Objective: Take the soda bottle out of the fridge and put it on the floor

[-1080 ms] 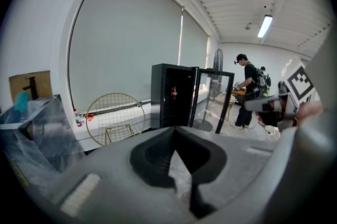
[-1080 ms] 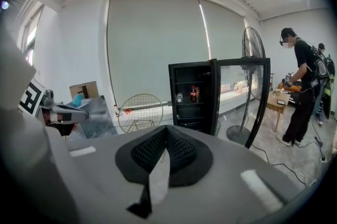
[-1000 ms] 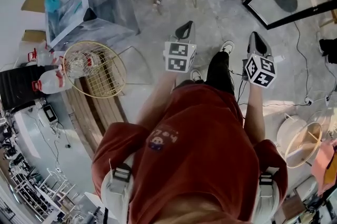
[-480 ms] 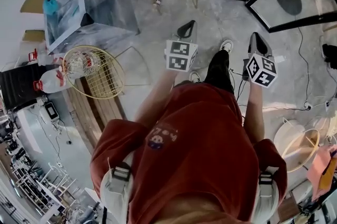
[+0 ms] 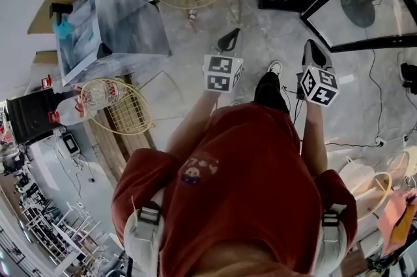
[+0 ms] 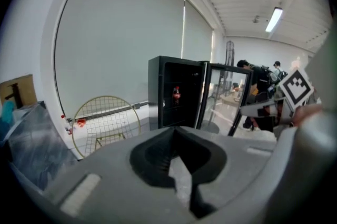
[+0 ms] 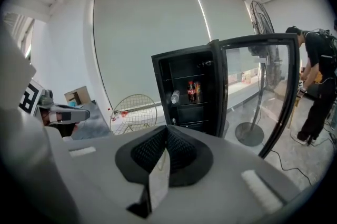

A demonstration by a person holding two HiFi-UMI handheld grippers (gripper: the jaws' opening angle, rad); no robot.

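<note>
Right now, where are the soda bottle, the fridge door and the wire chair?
soda bottle [image 7: 191, 91]: right gripper view, on the middle of the bottle.
fridge door [image 7: 258, 101]: right gripper view, on the glass pane.
wire chair [image 7: 132, 112]: right gripper view, on its round mesh back.

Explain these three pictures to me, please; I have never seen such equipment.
No robot is here: a person in a red shirt holds a grey two-jaw gripper in each hand. The head view looks down from the person's head at the left gripper and the right gripper. The other two pictures come from cameras riding on those grippers. Both are shut and hold nothing. Ahead stands a black fridge, its glass door open, with a dark soda bottle on a shelf.
</note>
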